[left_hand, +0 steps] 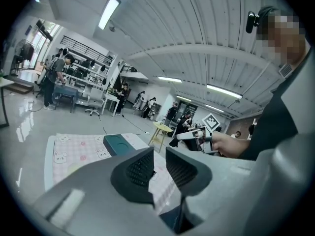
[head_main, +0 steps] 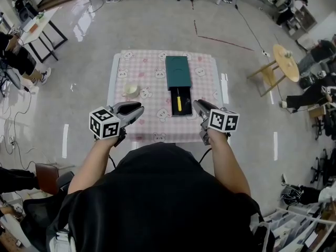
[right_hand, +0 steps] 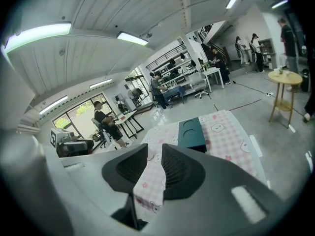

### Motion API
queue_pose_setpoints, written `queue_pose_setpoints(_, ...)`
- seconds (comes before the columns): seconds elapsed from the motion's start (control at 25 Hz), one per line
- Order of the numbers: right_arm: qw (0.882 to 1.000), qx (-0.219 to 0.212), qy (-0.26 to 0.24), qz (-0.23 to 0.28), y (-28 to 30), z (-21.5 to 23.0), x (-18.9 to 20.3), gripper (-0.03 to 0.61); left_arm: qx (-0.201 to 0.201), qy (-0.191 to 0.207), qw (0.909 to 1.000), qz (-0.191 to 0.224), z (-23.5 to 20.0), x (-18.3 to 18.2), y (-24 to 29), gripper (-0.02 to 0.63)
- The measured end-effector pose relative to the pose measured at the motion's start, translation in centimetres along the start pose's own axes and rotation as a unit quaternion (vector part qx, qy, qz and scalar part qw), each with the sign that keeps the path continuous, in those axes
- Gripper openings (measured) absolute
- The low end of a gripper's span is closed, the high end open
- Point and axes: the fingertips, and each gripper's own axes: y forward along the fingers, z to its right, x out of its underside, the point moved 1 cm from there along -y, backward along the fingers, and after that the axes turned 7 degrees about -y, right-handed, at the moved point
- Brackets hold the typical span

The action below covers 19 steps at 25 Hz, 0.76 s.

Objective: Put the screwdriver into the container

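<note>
No word, number or brand can be read in any view. The cube (head_main: 105,123) on the left gripper (head_main: 137,109) and the cube (head_main: 224,121) on the right gripper (head_main: 198,105) carry only black-and-white square patterns, not letters. The pink checked cloth (head_main: 152,88) shows small animal drawings, without writing.

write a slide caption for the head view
Screwdriver lies in the open drawer of the green container on the pink-checked table; left gripper and right gripper hover empty at its near edge.
</note>
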Motion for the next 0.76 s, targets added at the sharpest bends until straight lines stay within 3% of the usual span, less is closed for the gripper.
queue_pose_setpoints(0.76, 1.0, -0.001, -0.004, 0.009, -1.3, -1.5, 0.6, 0.12, -0.025, 0.01, 0.9994, 0.023, -1.2, -1.8, -2.8, 0.073)
